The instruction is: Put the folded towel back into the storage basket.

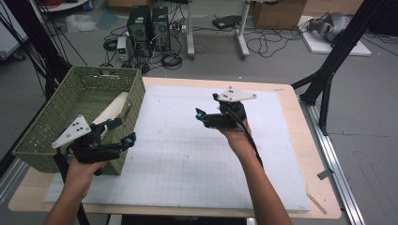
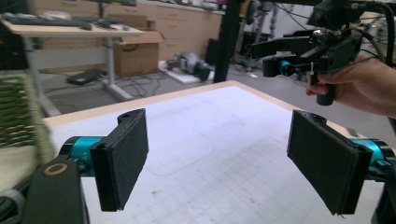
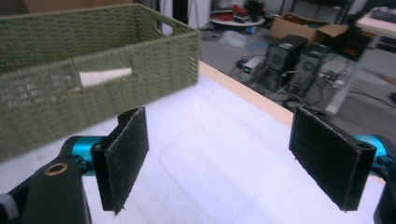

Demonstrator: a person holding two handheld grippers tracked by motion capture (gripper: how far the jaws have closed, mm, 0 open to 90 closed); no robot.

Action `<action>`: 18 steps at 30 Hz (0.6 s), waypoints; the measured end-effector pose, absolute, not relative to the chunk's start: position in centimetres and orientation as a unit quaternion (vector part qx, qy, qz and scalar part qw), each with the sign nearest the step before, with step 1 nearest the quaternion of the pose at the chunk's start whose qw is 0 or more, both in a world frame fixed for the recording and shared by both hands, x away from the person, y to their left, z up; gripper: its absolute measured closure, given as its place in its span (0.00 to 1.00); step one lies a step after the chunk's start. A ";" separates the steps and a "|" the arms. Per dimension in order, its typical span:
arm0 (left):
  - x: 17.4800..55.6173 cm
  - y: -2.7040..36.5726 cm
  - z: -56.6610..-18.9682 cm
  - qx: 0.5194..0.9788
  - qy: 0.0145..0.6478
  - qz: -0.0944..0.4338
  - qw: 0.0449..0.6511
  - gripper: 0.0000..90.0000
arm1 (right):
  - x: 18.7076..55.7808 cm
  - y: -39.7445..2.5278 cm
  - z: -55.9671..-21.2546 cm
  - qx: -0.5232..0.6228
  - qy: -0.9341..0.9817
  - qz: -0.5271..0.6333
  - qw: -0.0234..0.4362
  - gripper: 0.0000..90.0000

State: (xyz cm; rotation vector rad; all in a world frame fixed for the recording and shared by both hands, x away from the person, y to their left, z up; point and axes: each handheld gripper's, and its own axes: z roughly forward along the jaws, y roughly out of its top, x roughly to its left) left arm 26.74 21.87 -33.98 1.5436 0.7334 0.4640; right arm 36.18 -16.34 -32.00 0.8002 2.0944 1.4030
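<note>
Green woven basket: lower left corner hidden behind left gripper in the high view; cut off at left edge and blurred in the left gripper view. Pale object inside: lower end hidden, identity indeterminate; glimpsed through basket handle slot, right gripper view, blurred

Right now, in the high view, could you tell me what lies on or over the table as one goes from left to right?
Green woven basket with a pale object inside → left gripper by the basket's near corner → bare white gridded mat → right gripper, held above the mat → the table's wooden right edge.
</note>
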 end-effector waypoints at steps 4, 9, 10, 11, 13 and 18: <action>26.9 20.7 -34.3 0.681 0.313 0.192 0.634 0.23 | 34.3 -18.9 -33.0 0.305 0.759 0.512 0.261 0.21; 27.1 19.4 -35.0 0.688 0.303 0.182 0.634 0.23 | 32.2 -22.1 -34.4 0.332 0.748 0.508 0.270 0.21; 27.2 19.1 -35.2 0.692 0.299 0.179 0.633 0.23 | 31.8 -22.5 -34.7 0.334 0.746 0.508 0.272 0.21; 27.3 18.8 -35.4 0.693 0.298 0.177 0.633 0.23 | 31.4 -23.0 -35.0 0.339 0.743 0.507 0.275 0.21; 27.4 18.2 -35.9 0.698 0.293 0.172 0.631 0.23 | 30.4 -23.9 -35.8 0.344 0.741 0.501 0.285 0.21; 27.8 16.9 -37.0 0.705 0.282 0.165 0.629 0.23 | 28.5 -25.9 -37.7 0.364 0.735 0.491 0.293 0.21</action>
